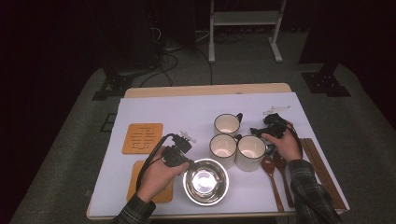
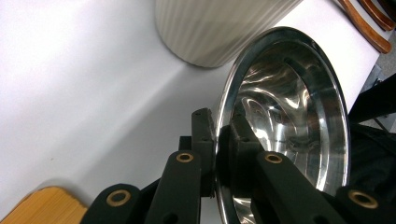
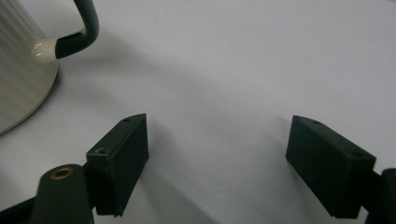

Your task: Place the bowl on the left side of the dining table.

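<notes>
Left gripper (image 1: 187, 161) pinches the left rim of the steel bowl (image 1: 206, 181): one jaw outside, one inside the wall, clamped tight. Bowl sits at the table's near edge, tilted up in the left gripper view, nothing in it. Bamboo mat (image 1: 152, 182) lies just left of that hand, the likely landing spot. Three mugs (image 1: 223, 145) stand behind the bowl, all apparently empty. Right gripper (image 1: 270, 127) rests beside the rightmost mug (image 1: 251, 152), jaws wide apart, holding nothing.
</notes>
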